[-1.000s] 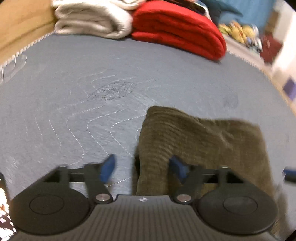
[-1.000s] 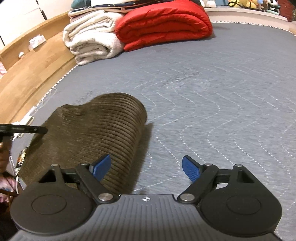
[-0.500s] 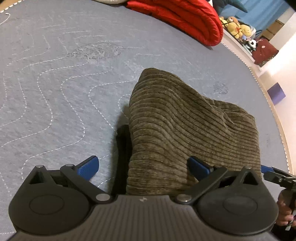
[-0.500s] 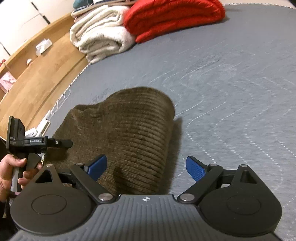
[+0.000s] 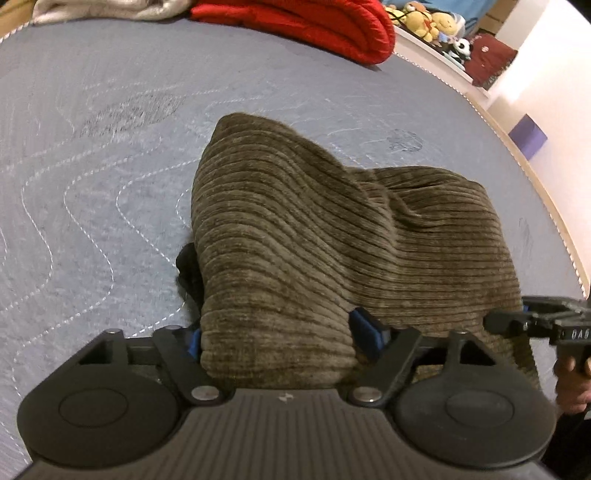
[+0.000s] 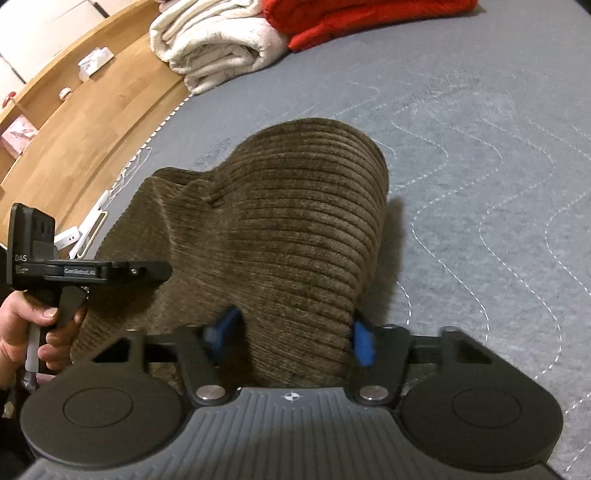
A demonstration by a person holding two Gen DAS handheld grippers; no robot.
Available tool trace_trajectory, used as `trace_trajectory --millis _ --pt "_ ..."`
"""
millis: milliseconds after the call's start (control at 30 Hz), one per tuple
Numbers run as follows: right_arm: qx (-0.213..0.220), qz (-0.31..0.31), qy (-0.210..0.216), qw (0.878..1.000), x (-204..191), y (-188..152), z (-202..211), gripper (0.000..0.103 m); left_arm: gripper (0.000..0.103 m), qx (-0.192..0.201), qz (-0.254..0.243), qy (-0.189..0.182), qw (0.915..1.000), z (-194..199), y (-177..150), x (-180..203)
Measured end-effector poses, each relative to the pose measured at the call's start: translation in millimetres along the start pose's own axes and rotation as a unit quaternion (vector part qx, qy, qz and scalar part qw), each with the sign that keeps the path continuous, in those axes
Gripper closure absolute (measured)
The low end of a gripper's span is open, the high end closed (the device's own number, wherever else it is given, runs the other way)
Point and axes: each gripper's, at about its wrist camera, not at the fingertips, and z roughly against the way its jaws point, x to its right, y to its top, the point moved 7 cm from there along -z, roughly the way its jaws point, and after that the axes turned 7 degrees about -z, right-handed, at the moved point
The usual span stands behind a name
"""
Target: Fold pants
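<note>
Now, left wrist view: left gripper (image 5: 282, 338) jaws just closing, pads pressing bunched near edge of brown corduroy pants (image 5: 332, 236) on grey mattress (image 5: 92, 192); red blanket (image 5: 303, 26) at 12 o'clock. Right wrist view: right gripper (image 6: 291, 334) closing likewise, clamped on pants' fold; left hand (image 6: 22, 332) at 9 o'clock.

Left tool (image 5: 282, 338), right tool (image 6: 291, 336): jaws just closing, cloth between; both angled down.

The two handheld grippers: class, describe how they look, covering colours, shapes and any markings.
Each is black: a ribbed grey-black body, two round discs and angled arms on silver pivot pins, ending in blue-padded fingers. The left gripper and right gripper match. From the side, the left one shows white "DAS" lettering and a pistol handle.
</note>
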Motion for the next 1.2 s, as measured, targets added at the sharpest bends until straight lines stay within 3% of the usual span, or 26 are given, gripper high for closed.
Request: trace_trajectory --millis 133,333,567,767,867,1000,1200 --pt "0.019 0.007 0.009 1.000 -7.0 6.7 13.2 0.065 0.038 0.016 -0.009 0.010 0.9998 7.1 6.3 12.6" --pt "0.058 0.009 0.012 0.998 -1.8 18.4 64.1 0.067 0.048 0.036 -0.033 -0.024 0.9985 -0.9 27.0 70.5" --pt "0.114 -0.020 -0.050 0.992 83.0 28.2 153.5 0.067 0.056 0.046 -0.087 -0.074 0.9924 -47.9 59.9 199.3" --pt "0.172 -0.033 -0.123 0.977 159.5 38.5 224.7 0.068 0.064 0.072 -0.088 -0.118 0.9864 -85.7 86.5 288.8" --pt "0.184 -0.055 -0.148 0.970 197.3 38.4 239.0 0.068 0.063 0.069 -0.100 -0.123 0.9850 -107.6 89.2 312.9" --pt "0.169 -0.052 -0.174 0.969 228.4 36.0 229.4 0.068 0.060 0.055 -0.062 -0.114 0.9900 -126.0 88.2 307.3" --pt "0.152 -0.051 -0.190 0.969 241.2 38.5 216.3 0.064 0.032 0.033 -0.037 -0.122 0.9913 -116.6 82.5 273.0"
